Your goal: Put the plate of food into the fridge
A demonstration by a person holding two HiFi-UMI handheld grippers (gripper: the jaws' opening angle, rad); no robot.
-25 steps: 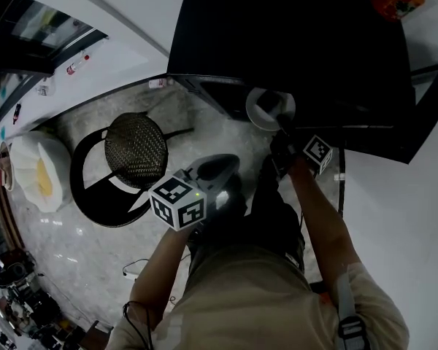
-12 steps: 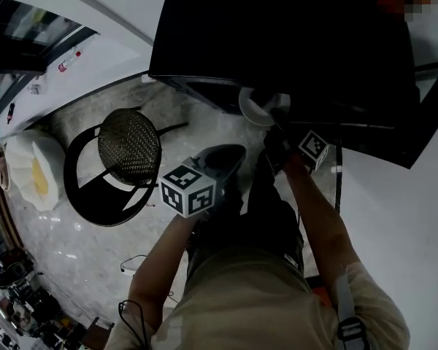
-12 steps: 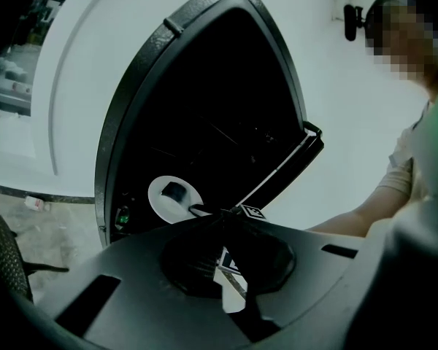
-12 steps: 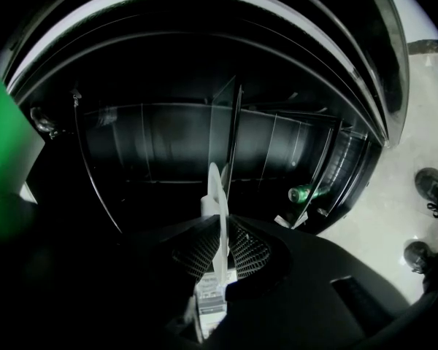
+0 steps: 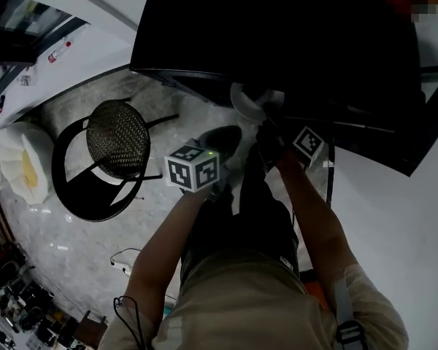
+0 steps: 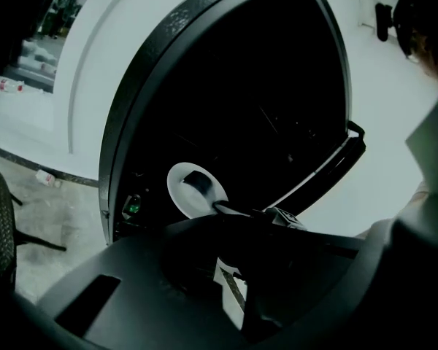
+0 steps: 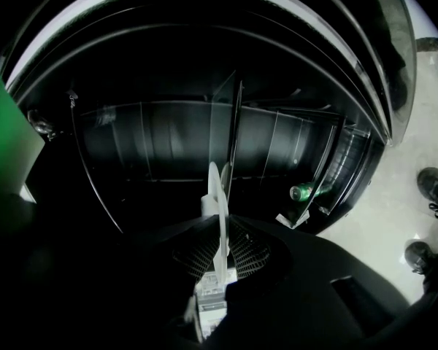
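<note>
A white plate (image 5: 247,102) with a dark piece of food (image 6: 195,181) on it hangs at the mouth of the dark open fridge (image 5: 292,42). My right gripper (image 5: 267,126) is shut on the plate's near rim. In the right gripper view the plate (image 7: 220,195) shows edge-on between the pads, with the fridge shelves (image 7: 182,152) behind it. My left gripper (image 5: 220,140) hovers left of and just below the plate, holding nothing. In its own view its jaws are a dark mass and their gap is unclear; the plate (image 6: 182,195) lies ahead of them.
A green can (image 7: 306,191) lies in the fridge door shelf at the right. A black round chair (image 5: 117,133) stands on the marble floor at the left, with a white seat (image 5: 18,162) beyond it. My shoes (image 7: 431,184) are beside the fridge door.
My right gripper has carried the plate a little farther toward the fridge opening. The left gripper has followed alongside it.
</note>
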